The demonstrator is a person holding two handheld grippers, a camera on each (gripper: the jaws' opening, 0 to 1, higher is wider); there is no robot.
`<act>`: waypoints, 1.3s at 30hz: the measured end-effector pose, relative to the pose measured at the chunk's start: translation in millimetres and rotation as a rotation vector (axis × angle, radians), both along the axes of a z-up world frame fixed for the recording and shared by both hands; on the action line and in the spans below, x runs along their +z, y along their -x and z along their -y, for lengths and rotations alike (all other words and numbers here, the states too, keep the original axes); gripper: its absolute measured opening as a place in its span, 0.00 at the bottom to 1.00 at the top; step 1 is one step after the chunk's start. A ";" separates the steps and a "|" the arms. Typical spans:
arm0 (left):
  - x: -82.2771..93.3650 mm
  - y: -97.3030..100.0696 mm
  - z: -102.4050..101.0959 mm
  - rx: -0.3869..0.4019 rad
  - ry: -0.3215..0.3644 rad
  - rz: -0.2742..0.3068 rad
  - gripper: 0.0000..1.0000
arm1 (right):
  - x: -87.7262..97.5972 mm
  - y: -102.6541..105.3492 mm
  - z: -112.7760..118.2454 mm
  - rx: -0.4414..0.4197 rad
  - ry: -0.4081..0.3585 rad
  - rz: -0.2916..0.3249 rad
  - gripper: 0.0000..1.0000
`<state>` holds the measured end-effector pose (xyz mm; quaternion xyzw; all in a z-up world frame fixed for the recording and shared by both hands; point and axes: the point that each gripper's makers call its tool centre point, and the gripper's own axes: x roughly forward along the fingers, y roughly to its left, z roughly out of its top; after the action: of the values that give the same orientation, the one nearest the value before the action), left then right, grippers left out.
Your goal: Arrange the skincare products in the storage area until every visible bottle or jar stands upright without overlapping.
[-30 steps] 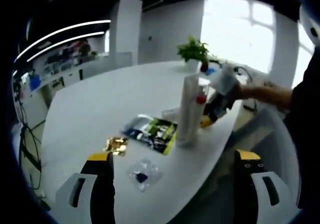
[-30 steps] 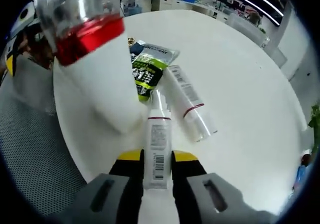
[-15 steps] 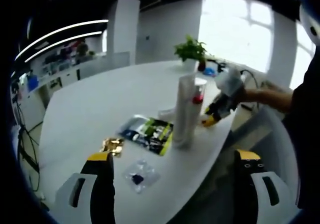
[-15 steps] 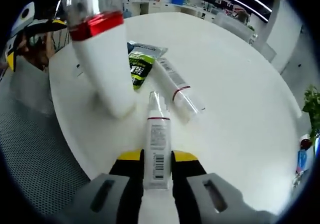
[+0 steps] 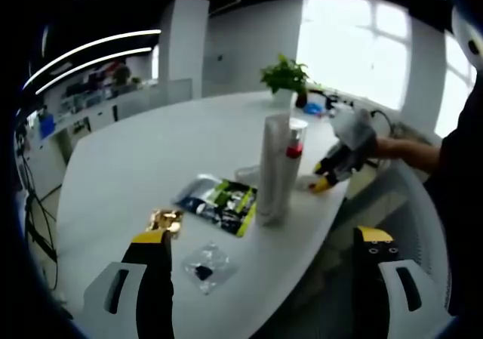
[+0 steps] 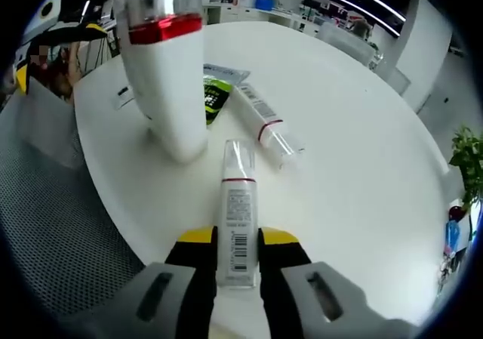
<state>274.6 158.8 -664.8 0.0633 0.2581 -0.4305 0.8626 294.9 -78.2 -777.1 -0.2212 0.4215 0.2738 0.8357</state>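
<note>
White desk (image 6: 362, 143) carries everything. Tall white bottle (image 6: 167, 75) with red band stands upright near the desk edge. Green-black sachet (image 6: 216, 97) lies flat behind it, a second tube (image 6: 266, 124) lying beside. Right claw (image 6: 238, 257) clamps a small white tube (image 6: 238, 214) (clear cap forward, horizontal). Left claw (image 5: 260, 248) spread wide, holding nothing; gold wrapper (image 5: 164, 220) near its jaw.

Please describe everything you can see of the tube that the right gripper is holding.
The tube is slim and white, with a clear cap, a thin red ring under the cap, and printed text and a barcode on its body. It lies lengthwise over the white table, cap pointing away, clamped between the yellow-tipped jaws of the right gripper.
</note>
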 end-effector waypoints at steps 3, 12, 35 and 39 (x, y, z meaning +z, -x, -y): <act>0.2 -0.4 0.7 0.001 0.004 0.000 0.97 | 0.7 5.9 -0.3 -0.014 -0.030 0.000 0.21; 1.8 -0.8 5.6 -0.010 0.011 -0.003 0.97 | 11.0 22.5 -4.6 -0.060 -0.152 0.002 0.20; 8.6 -1.3 8.1 -0.006 0.034 0.014 0.97 | 98.8 41.2 -19.2 -0.035 -0.394 0.119 0.19; 13.5 0.8 11.6 -0.017 0.036 0.025 0.97 | 116.4 45.5 -27.4 -0.022 -0.479 0.129 0.19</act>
<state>273.7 147.2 -651.3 0.0553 0.2391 -0.4418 0.8629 249.4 -50.9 -660.7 -0.0293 0.2926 0.3423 0.8924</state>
